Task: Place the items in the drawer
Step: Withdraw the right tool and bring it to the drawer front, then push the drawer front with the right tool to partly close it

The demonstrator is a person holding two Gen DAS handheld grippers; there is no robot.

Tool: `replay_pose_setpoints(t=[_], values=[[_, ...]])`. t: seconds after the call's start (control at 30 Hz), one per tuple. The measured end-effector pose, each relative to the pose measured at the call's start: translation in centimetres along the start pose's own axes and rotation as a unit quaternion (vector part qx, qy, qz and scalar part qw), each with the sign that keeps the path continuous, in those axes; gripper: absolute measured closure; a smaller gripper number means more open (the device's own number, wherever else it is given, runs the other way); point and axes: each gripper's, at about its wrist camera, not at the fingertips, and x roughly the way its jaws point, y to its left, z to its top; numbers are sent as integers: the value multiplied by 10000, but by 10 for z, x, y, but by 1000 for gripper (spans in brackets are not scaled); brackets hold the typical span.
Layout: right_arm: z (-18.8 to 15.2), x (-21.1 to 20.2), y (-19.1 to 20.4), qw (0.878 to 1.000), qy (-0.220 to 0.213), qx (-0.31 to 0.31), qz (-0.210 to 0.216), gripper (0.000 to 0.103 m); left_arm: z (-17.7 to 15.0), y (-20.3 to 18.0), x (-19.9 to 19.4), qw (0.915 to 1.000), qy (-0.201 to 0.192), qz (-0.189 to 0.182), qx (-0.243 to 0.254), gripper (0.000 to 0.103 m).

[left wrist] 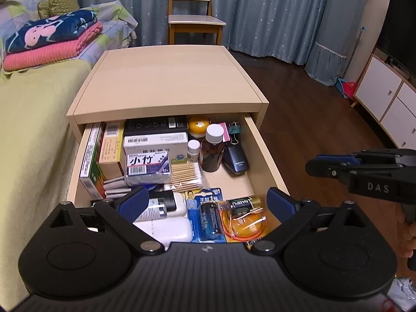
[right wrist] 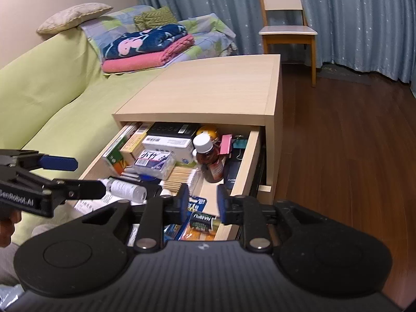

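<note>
Left gripper [left wrist: 208, 202] wide apart above full drawer [left wrist: 265, 156]

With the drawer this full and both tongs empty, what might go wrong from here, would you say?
1. The brown bottle stands upright and tall; if the drawer is pushed shut it may catch the cabinet top or tip.
2. The battery packs lie loosely at the front and could snag the open left tongs.
</note>
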Motion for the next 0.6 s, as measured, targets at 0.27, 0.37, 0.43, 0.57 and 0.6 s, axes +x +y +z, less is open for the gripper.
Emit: replay_pose_setpoints(t=[0.27,0.37,0.43,0.57,0.6], values=[[-24,-15,-1,9992,62,-377,135,71,-26,17,-19,9996,-93,260,34,4],[-33,-16,-3,9984,173,-502,167,67,-41,31,-27,9988,-83,467,76,4],[-37,-14,-3,9979,259,-569,187,66,-51,40,-32,9981,-69,613,93,4],[-47,-11,-4,9963,430,-703,226,62,-70,66,-40,9966,-42,828,-14,4],[-49,-10,-4,9959,473,-737,236,61,-74,73,-41,9959,-25,896,-76,4]])
